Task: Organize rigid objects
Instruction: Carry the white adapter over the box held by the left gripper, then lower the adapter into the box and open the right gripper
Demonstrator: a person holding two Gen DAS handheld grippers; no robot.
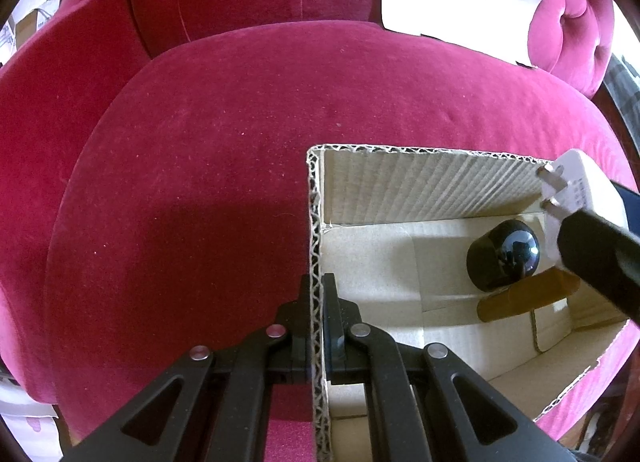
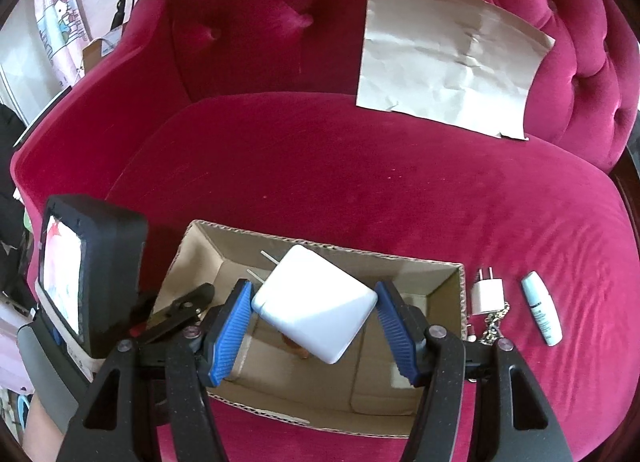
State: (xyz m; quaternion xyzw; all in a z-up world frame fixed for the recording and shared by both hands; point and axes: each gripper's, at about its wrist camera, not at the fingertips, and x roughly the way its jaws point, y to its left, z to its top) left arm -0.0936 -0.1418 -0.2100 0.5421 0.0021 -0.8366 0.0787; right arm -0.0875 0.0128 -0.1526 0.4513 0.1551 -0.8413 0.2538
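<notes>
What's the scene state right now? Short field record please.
surface: pink velvet sofa
left gripper: shut on the cardboard box wall
right gripper: holding the white power adapter over the box
in box: black round object, brown item
outside box: small white plug, white tube, chain
on backrest: paper sheet

Both grippers are showing black plastic linkage arms with silver rivets — the right gripper [image 2: 314, 316] is wearing ribbed blue pads [image 2: 228, 336], the left gripper [image 1: 318, 302] dark ones.
</notes>
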